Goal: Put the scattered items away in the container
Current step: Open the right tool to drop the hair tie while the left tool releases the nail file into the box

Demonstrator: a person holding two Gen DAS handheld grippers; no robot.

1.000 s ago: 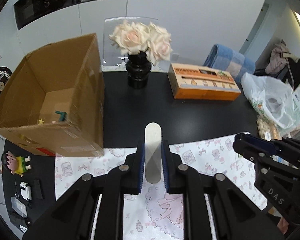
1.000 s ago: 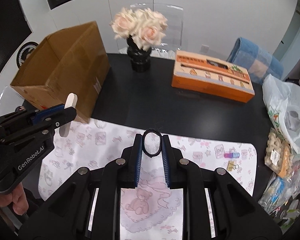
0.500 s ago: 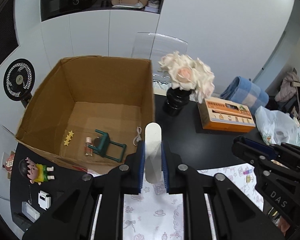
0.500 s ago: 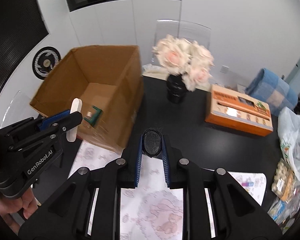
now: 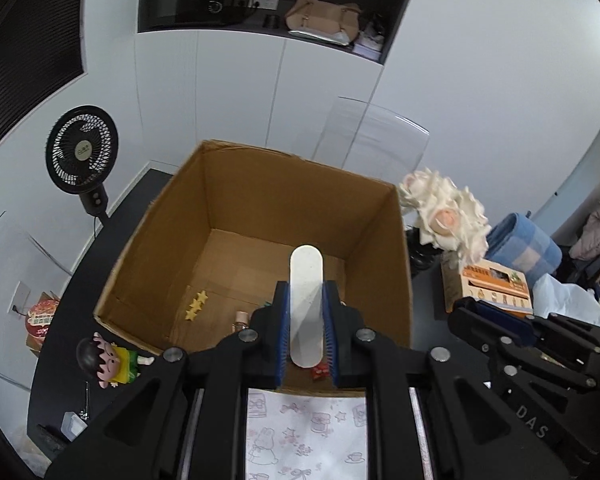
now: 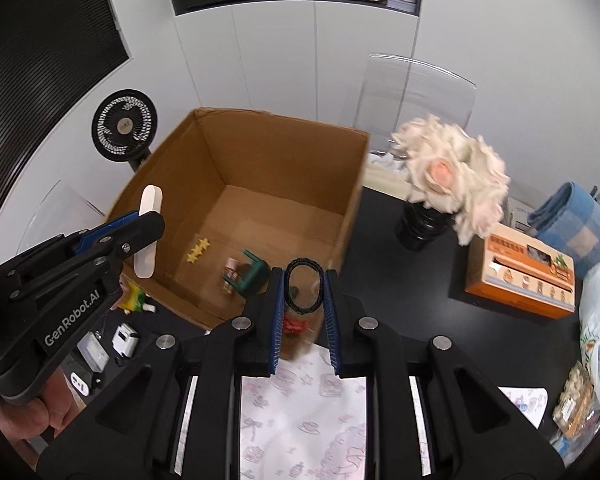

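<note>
Brown cardboard box (image 5: pixel 284 216) sits open below us at 12 o'clock while our left gripper (image 5: pixel 306 320) squeezes a white flat stick (image 5: pixel 306 300) and our right gripper (image 6: pixel 303 296) pinches 1 black hair ring (image 6: pixel 303 286).

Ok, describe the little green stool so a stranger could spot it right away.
Find the big open brown cardboard box left of the pale roses. On its floor, near the front wall, the small dark green plastic stool lies tipped over, the only green thing among yellow stars.
</note>
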